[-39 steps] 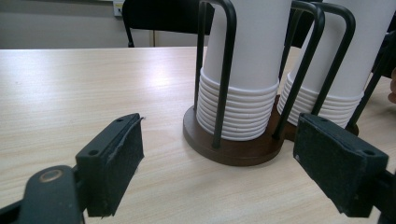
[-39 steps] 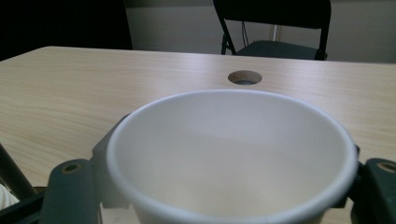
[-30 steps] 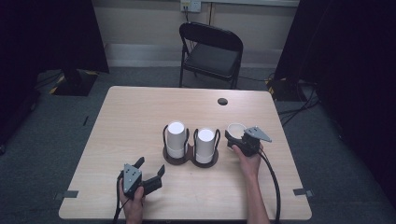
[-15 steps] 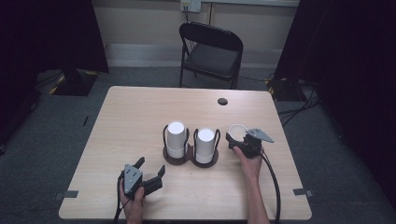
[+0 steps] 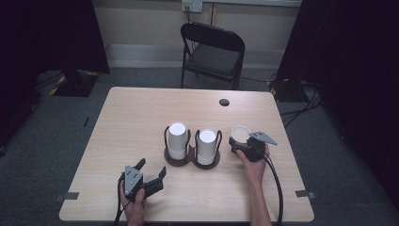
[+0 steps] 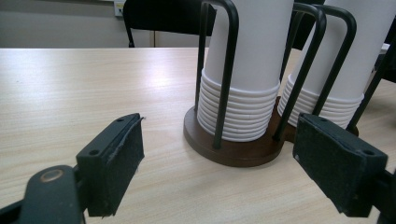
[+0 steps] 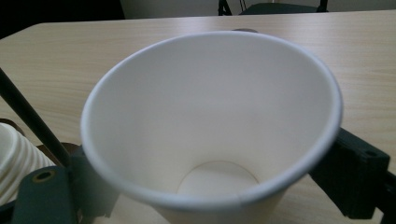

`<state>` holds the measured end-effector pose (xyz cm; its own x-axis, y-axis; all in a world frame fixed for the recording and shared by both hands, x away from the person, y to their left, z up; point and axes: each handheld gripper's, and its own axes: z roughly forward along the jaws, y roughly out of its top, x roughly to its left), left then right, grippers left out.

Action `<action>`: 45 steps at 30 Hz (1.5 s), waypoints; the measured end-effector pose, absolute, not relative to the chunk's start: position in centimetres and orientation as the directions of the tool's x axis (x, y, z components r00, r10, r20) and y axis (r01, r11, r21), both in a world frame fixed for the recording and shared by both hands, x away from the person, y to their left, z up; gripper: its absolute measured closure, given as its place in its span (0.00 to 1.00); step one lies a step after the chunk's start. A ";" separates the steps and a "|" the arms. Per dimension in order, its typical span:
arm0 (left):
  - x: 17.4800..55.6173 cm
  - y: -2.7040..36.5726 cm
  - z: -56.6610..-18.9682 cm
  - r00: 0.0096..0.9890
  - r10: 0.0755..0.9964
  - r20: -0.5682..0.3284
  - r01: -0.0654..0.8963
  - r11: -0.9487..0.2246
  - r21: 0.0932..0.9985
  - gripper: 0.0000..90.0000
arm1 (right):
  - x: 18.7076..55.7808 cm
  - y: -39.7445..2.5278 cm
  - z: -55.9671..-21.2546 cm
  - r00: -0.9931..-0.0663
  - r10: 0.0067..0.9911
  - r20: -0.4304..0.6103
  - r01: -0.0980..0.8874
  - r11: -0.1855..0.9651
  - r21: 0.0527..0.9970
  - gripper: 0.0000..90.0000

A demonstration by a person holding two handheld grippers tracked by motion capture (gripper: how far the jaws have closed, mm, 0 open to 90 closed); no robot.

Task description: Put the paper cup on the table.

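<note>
Toward the right edge of the worktop (image 5: 141, 113), the right claw (image 5: 241, 141) is clamped on a single white paper cup (image 5: 241, 133), one jaw on each side of its wall. The cup stands mouth up, and the right gripper view looks straight down into it, to the round bottom (image 7: 217, 179); the rim tilts a little toward the camera there. This cup sits just to the right of a dark wooden holder (image 5: 190, 157) with black wire hoops, apart from it. The holder stands near the middle of the worktop and carries two stacks of white cups, mouth down: a left stack (image 5: 177, 140) and a right stack (image 5: 207, 147), side by side. In the left gripper view the nested rims of the left stack (image 6: 243, 70) show as ridges just above the wooden base (image 6: 229, 149).

Near the front edge, left of the middle, the left claw (image 5: 150, 172) lies low over the wood with its jaws spread wide and nothing between them; they point toward the holder, which stands well apart from them. A small dark round cap (image 5: 224, 102) sits in the worktop near its far edge. Beyond that edge stands a black folding chair (image 5: 211, 52).
</note>
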<state>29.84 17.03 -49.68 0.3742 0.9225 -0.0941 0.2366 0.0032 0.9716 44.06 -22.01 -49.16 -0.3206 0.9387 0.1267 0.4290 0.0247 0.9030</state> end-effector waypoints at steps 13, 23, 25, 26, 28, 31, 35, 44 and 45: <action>30.0 17.1 -49.7 0.371 0.923 -0.103 0.250 0.008 0.968 0.18 | 42.8 -22.3 -48.4 -0.312 0.945 0.102 0.434 0.047 0.900 0.15; 30.1 17.0 -49.6 0.365 0.926 -0.098 0.260 -0.001 0.966 0.18 | 41.9 -22.2 -47.6 -0.288 0.953 0.094 0.433 0.042 0.901 0.15; 30.1 17.0 -49.6 0.367 0.925 -0.098 0.258 0.000 0.966 0.18 | 41.6 -22.4 -47.7 -0.292 0.951 0.100 0.426 0.036 0.904 0.15; 30.1 17.0 -49.6 0.366 0.925 -0.098 0.258 0.000 0.966 0.18 | 41.5 -22.4 -47.8 -0.285 0.953 0.101 0.424 0.031 0.905 0.15; 30.1 17.0 -49.6 0.366 0.926 -0.096 0.258 -0.002 0.966 0.18 | 41.2 -22.6 -48.0 -0.280 0.953 0.115 0.428 0.017 0.904 0.15; 30.0 17.0 -49.6 0.367 0.926 -0.093 0.257 -0.004 0.967 0.18 | 40.8 -22.6 -48.0 -0.269 0.957 0.111 0.427 0.015 0.904 0.15; 30.0 17.0 -49.6 0.365 0.926 -0.094 0.257 -0.003 0.966 0.18 | 40.0 -22.6 -47.6 -0.263 0.959 0.109 0.397 0.005 0.918 0.15; 30.0 16.9 -49.6 0.360 0.929 -0.090 0.254 -0.004 0.967 0.18 | 38.0 -22.5 -47.3 -0.267 0.958 0.100 0.351 0.000 0.936 0.15; 30.0 16.9 -49.6 0.360 0.929 -0.090 0.254 -0.004 0.967 0.18 | 38.0 -22.5 -47.3 -0.267 0.958 0.100 0.351 0.000 0.936 0.15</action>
